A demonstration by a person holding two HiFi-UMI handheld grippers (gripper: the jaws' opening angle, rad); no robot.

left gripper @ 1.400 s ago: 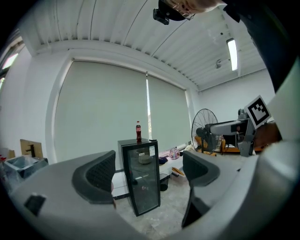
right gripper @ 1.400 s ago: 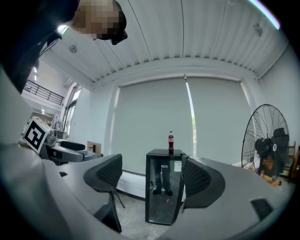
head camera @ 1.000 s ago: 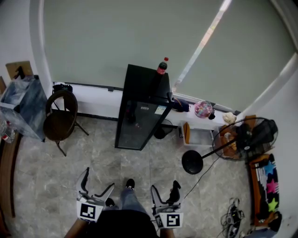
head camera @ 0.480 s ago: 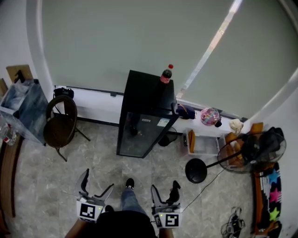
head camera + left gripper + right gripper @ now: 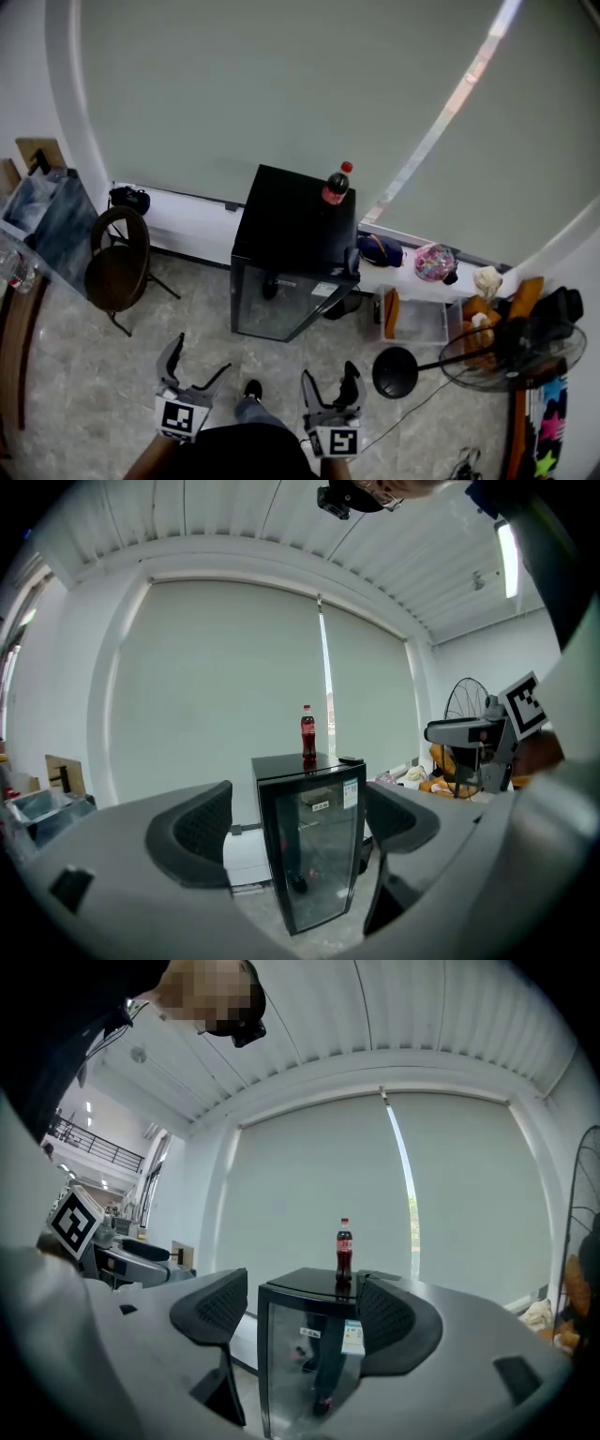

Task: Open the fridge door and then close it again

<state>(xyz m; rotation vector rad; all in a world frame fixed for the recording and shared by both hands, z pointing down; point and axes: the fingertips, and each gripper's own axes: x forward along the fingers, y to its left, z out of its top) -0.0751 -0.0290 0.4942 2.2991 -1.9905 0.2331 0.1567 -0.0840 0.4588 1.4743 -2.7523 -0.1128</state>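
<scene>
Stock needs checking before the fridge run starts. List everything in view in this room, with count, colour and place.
fridge: one, black with glass door, centre, before the ledge, door shut.
bottle: one, dark with red cap, upright on the fridge top.
chair: one, brown, left of the fridge.
fan: one, black, on a stand, right.
ball-like thing: one, pink, on the ledge right of the fridge.
crate: one, white, low, right of the fridge.
left gripper: one, grey, bottom, open, empty.
right gripper: one, grey, bottom, open, jaws just closed a little, nothing between.
</scene>
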